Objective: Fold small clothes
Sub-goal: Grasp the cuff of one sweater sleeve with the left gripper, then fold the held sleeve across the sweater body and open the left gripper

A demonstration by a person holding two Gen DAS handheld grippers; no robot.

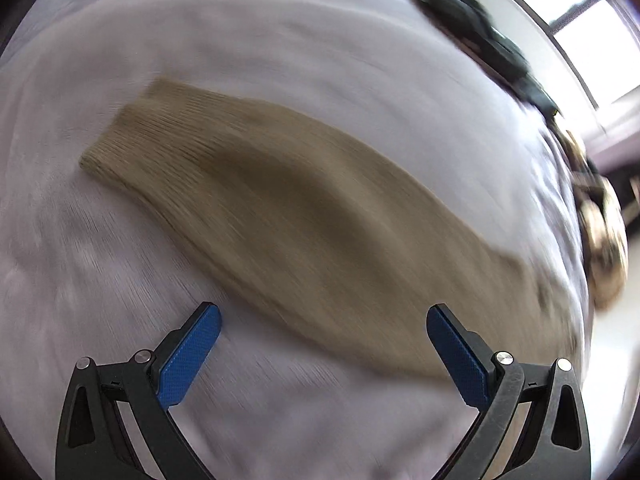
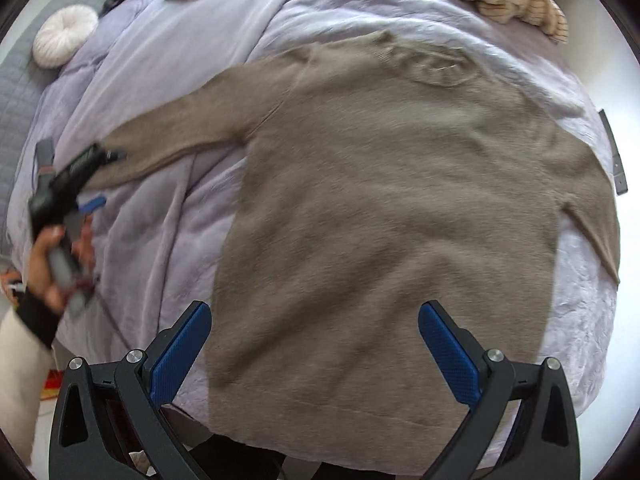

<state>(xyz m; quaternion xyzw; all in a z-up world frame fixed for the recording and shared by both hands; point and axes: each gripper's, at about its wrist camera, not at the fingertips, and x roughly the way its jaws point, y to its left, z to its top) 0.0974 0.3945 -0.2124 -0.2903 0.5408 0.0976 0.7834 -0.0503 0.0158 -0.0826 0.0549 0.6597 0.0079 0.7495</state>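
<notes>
Sweater (image 2: 384, 208) spread flat on the bed cover (image 2: 168, 240), 1 sleeve (image 1: 256, 196) stretched out to the side; soft, light knit, probably limp when lifted. Best taken at the sleeve cuff (image 1: 116, 140). Left gripper (image 1: 323, 340) and right gripper (image 2: 314, 340) both spread wide, holding nothing.

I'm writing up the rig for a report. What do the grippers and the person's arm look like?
Both the left gripper and the right gripper have black angular linkages with silver pivot bolts and flat, textured blue pads. Seen from the right wrist, the left gripper has a grey handle. The person's sleeve is cream, with a black cuff or wrist wrap at its end.
</notes>
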